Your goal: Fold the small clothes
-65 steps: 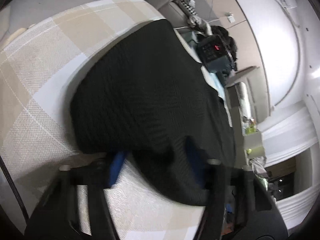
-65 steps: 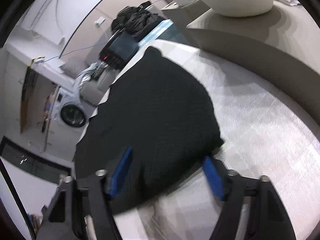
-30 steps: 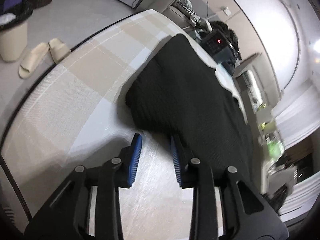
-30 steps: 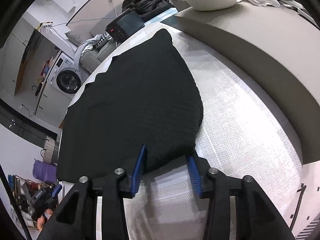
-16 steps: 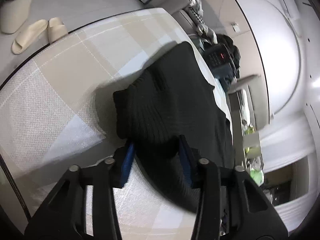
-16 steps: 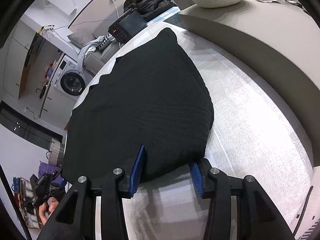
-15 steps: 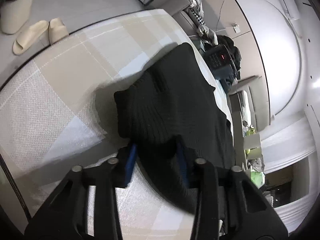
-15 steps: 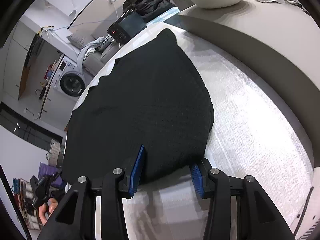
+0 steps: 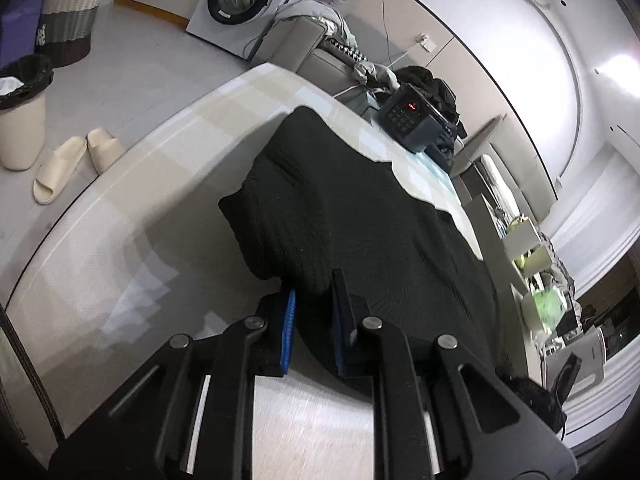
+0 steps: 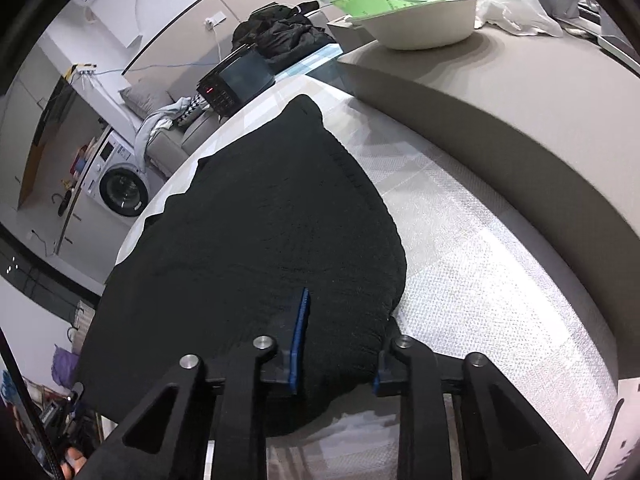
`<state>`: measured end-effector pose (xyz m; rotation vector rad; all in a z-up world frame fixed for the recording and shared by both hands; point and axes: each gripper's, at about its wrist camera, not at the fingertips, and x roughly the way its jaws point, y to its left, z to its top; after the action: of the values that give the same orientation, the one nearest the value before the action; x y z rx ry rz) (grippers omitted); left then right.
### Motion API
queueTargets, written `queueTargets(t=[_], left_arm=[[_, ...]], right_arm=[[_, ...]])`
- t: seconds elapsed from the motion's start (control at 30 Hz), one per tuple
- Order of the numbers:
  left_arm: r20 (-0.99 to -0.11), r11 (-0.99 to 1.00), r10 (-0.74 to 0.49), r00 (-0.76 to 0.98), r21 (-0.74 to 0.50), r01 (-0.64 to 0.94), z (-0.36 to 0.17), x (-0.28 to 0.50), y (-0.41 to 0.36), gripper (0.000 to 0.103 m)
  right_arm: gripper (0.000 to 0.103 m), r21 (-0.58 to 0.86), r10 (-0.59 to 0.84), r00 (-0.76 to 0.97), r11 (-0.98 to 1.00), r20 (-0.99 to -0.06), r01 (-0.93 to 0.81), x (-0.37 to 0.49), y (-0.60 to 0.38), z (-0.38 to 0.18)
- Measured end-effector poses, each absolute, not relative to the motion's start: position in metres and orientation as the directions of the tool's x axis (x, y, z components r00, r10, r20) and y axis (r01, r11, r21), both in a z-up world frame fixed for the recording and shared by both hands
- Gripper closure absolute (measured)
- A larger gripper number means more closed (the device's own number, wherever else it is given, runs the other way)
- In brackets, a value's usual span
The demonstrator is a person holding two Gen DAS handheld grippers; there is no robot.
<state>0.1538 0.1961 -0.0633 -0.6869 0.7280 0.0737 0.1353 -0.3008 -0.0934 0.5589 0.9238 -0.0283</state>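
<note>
A black knit garment (image 9: 360, 208) lies spread on a table with a beige and white checked cloth (image 9: 168, 184). My left gripper (image 9: 312, 312) is shut on the garment's near left edge, with the fabric pinched between its blue pads. In the right wrist view the same garment (image 10: 260, 220) fills the middle. My right gripper (image 10: 340, 344) has its jaws around the near right edge, with the cloth bunched between them. The right pad is hidden under the fabric.
A black device with a red display (image 9: 412, 116) and dark clothes stand at the table's far end. A raised grey counter (image 10: 520, 92) with a white bowl (image 10: 424, 20) borders the right side. Slippers (image 9: 64, 168), a bin and a washing machine (image 9: 244, 0) stand on the floor at left.
Both grippers have closed in on the garment's near edge. The left jaws went from wide to pinched on the fabric. The right jaws have narrowed and the cloth now lies between them.
</note>
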Motion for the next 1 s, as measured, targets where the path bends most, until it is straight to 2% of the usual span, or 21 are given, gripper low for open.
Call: queueTargets(t=[0.13,0.27,0.33,0.37,0.43,0.53,0.57,0.8,0.87,0.9,0.93,1.0], left_arm=[[-0.654,0.748,-0.18,0.735,-0.576,-0.329,-0.075,0.126,0.204,0.091],[-0.685,0.756,-0.178,0.706,-0.555,-0.347,-0.091,0.108,0.206,0.089],[-0.697,0.761,-0.179,0.695,-0.546,-0.352,-0.097,0.105,0.212,0.079],[-0.7,0.765,-0.175,0.693,-0.54,-0.352,-0.097,0.104,0.214,0.076],[-0.699,0.77,-0.176,0.693,-0.536,-0.345,-0.095,0.102,0.221,0.074],[-0.712,0.795,-0.128,0.69,-0.49,-0.358,-0.088,0.093,0.229,0.058],[-0.716,0.802,-0.101,0.69,-0.469,-0.369,-0.086,0.09,0.233,0.056],[-0.726,0.795,-0.041,0.686,-0.439,-0.417,-0.082,0.094,0.262,0.054],[-0.729,0.803,-0.056,0.682,-0.439,-0.403,-0.08,0.104,0.26,0.049],[-0.721,0.798,-0.06,0.691,-0.45,-0.4,-0.08,0.111,0.261,0.044],[-0.715,0.797,-0.065,0.696,-0.457,-0.395,-0.079,0.116,0.26,0.034],[-0.719,0.797,-0.069,0.692,-0.456,-0.395,-0.077,0.134,0.258,0.022]], right_arm=[[0.087,0.448,0.237,0.602,0.865,-0.763,0.227,0.123,-0.299,-0.091],[0.087,0.405,0.254,0.555,0.899,-0.792,0.168,0.106,-0.297,-0.089],[0.079,0.373,0.25,0.523,0.917,-0.815,0.142,0.103,-0.297,-0.087],[0.075,0.358,0.241,0.515,0.923,-0.822,0.14,0.102,-0.298,-0.086],[0.061,0.337,0.212,0.521,0.928,-0.827,0.156,0.103,-0.305,-0.079],[0.058,0.313,0.159,0.564,0.931,-0.81,0.186,0.106,-0.322,-0.061],[0.057,0.305,0.151,0.572,0.934,-0.806,0.184,0.108,-0.324,-0.058],[0.052,0.261,0.151,0.571,0.958,-0.807,0.116,0.172,-0.318,-0.05],[0.051,0.269,0.15,0.567,0.954,-0.81,0.133,0.197,-0.314,-0.048],[0.045,0.289,0.178,0.572,0.951,-0.801,0.109,0.212,-0.311,-0.048],[0.041,0.283,0.175,0.569,0.953,-0.803,0.108,0.227,-0.307,-0.047],[0.041,0.278,0.165,0.577,0.954,-0.8,0.112,0.249,-0.306,-0.049]])
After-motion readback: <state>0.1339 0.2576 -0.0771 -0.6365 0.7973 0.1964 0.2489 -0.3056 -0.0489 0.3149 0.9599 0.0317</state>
